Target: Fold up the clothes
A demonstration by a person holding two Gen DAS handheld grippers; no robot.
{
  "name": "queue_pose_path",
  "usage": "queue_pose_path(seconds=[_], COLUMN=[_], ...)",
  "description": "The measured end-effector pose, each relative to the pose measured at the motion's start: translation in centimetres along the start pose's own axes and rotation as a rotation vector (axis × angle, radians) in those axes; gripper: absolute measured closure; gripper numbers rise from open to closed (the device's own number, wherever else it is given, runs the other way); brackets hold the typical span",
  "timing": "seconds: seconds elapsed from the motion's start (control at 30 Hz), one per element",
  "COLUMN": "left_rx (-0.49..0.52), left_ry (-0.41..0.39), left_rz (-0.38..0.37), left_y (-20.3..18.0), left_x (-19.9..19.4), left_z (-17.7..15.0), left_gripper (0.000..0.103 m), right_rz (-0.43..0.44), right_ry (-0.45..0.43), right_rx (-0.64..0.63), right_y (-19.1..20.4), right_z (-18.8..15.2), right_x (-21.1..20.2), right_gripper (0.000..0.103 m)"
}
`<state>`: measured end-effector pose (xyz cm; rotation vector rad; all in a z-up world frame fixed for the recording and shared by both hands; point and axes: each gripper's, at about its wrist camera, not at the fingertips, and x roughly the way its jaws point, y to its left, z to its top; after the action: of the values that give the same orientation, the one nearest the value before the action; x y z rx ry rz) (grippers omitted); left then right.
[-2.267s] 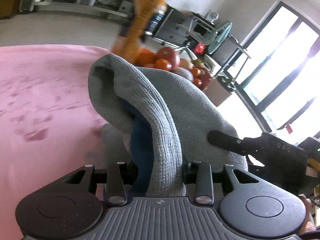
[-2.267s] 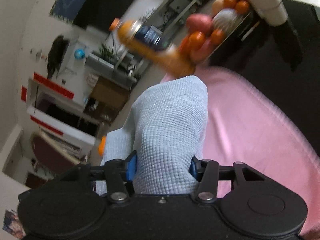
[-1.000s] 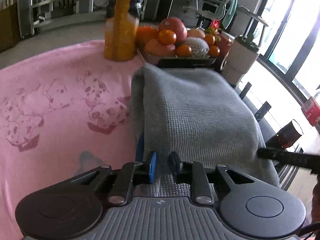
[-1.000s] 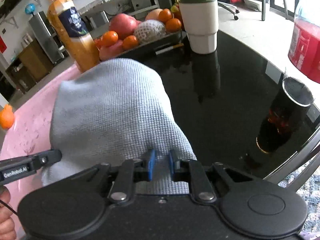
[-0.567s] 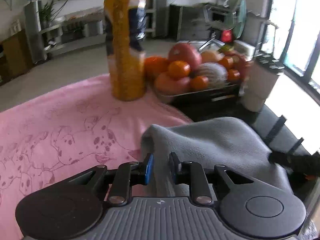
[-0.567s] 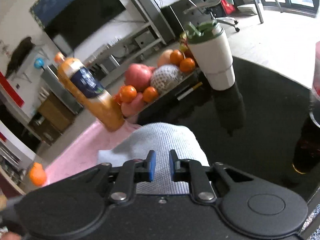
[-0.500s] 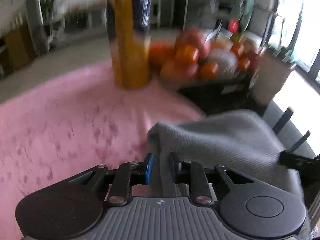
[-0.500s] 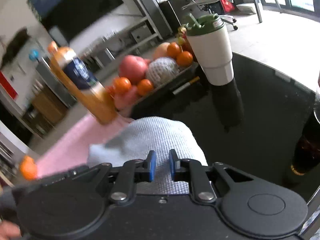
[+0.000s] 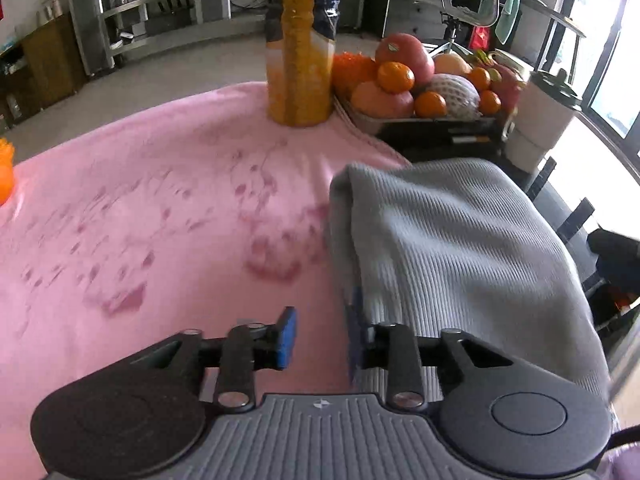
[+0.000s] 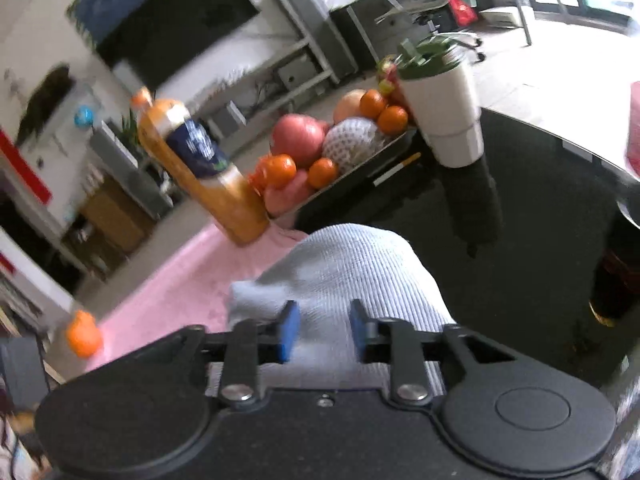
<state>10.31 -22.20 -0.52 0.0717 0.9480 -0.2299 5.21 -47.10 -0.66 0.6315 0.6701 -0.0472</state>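
The gray cloth lies right of the opening left gripper and under the opening right gripper; labels unreadable

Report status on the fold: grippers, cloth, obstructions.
Left gripper opening, pink cloth between its jaws. Right gripper opening over the grey waffle-knit garment. Garment lies doubled, part on pink tablecloth. Juice bottle and fruit tray beyond; nothing blocking.
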Motion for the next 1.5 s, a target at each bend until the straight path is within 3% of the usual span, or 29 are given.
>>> queue_pose_path(seconds=[0.17,0.3,0.37,0.4,0.53,0.63,0.7,0.87,1.5], left_rx=[0.053,0.059,0.065,0.069,0.082,0.091,0.094,0.093,0.128], left_ry=[0.039,0.037,0.017,0.005,-0.039,-0.071,-0.089,-0.13,-0.129], left_rz=[0.014,-0.03,-0.042,-0.045,-0.078,-0.089,-0.092,-0.116,-0.117], left_y=[-0.9,-1.5,-1.7,-1.7,-1.8,-1.9,-1.8,-1.5,-2.9], left_x=[-5.1,-9.0,-10.8,-11.6,-14.6,-16.6,-17.8,-20.0,-21.2], left_z=[-3.2,-4.6,-5.2,-5.4,-6.0,-6.5,-6.7,-7.2,-8.6], left_gripper=[0.046,0.03,0.023,0.02,0.012,0.007,0.006,0.004,0.001], right_rz=[-0.05,-0.137,-0.168,-0.181,-0.252,-0.239,-0.224,-0.305,-0.351], right_ry=[0.013,0.056,0.051,0.043,0.051,0.071,0.081,0.09,0.094], right_rx=[0.014,-0.068,-0.102,-0.117,-0.165,-0.143,-0.126,-0.172,-0.236], right_y=[1.2,3.7,4.9,5.4,7.2,7.8,8.2,9.7,10.3], right_z=[-2.5,-3.6,-4.1,-4.3,-5.0,-5.2,-5.3,-5.8,-7.5], right_x=[-5.0,-8.6,-10.6,-11.5,-14.3,-15.9,-17.0,-18.9,-20.5], right_gripper=[0.031,0.017,0.002,0.0,0.0,0.0,0.0,0.0,0.0])
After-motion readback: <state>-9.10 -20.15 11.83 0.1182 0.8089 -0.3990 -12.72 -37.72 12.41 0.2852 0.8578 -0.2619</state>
